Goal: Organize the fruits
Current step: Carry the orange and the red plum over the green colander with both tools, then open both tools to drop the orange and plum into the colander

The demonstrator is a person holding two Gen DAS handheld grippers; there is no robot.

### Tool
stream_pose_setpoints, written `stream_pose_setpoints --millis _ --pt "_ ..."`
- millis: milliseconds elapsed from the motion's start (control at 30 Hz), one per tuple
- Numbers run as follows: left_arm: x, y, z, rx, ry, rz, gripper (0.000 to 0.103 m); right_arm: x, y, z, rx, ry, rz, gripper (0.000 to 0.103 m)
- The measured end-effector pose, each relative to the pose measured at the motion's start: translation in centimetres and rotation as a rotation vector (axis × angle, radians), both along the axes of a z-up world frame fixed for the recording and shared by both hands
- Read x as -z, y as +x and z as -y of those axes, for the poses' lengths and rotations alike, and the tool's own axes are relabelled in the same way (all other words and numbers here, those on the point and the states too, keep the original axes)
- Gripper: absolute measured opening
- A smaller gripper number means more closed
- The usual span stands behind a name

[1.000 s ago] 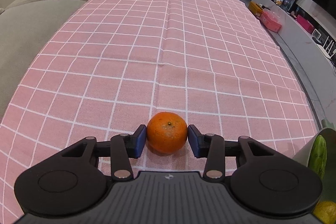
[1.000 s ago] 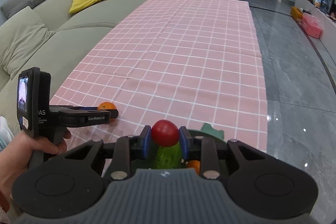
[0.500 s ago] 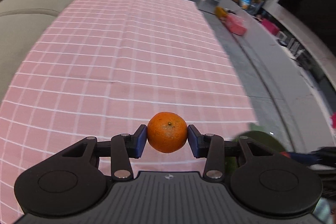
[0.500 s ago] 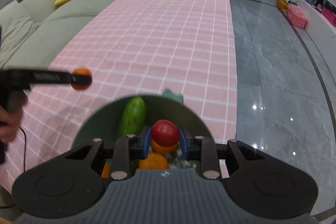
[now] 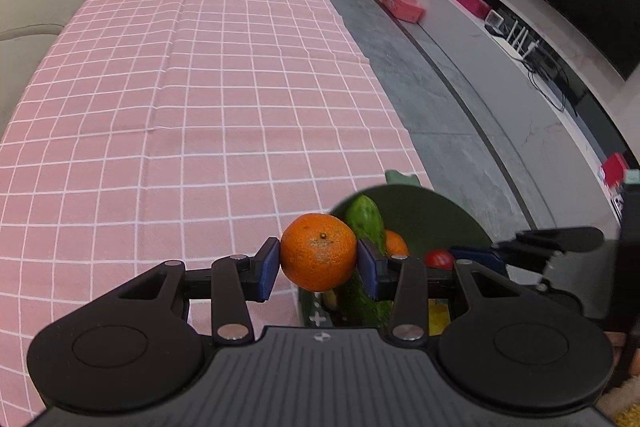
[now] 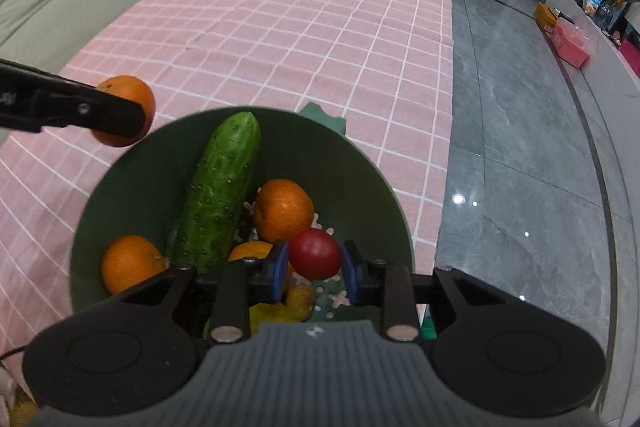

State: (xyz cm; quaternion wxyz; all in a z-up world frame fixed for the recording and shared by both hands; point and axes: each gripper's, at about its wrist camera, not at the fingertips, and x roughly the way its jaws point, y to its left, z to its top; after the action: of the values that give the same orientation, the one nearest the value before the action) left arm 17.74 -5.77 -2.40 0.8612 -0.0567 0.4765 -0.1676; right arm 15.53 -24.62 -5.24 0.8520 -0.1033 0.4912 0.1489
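- While both fruits hang clamped above the green bowl (image 6: 132, 163), the delivery step looks to be in hand.
- Pinched by the right gripper (image 6: 315, 263), the smooth red tomato (image 6: 315, 253) sits over the bowl's middle.
- Squeezed by the left gripper (image 5: 318, 261), the pebbly orange (image 5: 319, 251) hovers just outside the bowl's rim.
- Next, I judge, each needs lowering, then releasing.
- Inside the bowl lie a bumpy cucumber (image 6: 220, 191) and round oranges (image 6: 283, 209).
- Under the bowl spreads a pink checked cloth (image 5: 200, 99).
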Motion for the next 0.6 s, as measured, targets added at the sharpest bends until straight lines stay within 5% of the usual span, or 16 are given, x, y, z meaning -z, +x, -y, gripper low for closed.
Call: stream_pose_setpoints --millis 433,600 --pt "0.0 -0.3 0.9 0.017 0.01 -0.02 0.047 1.6 0.2 -0.3 -0.009 -0.045 -0.012 0.026" --pt "-0.5 -0.9 0.9 0.051 -0.012 -0.016 0.047 0.7 -0.1 -0.1 0.0 -0.035 0.01 0.034"
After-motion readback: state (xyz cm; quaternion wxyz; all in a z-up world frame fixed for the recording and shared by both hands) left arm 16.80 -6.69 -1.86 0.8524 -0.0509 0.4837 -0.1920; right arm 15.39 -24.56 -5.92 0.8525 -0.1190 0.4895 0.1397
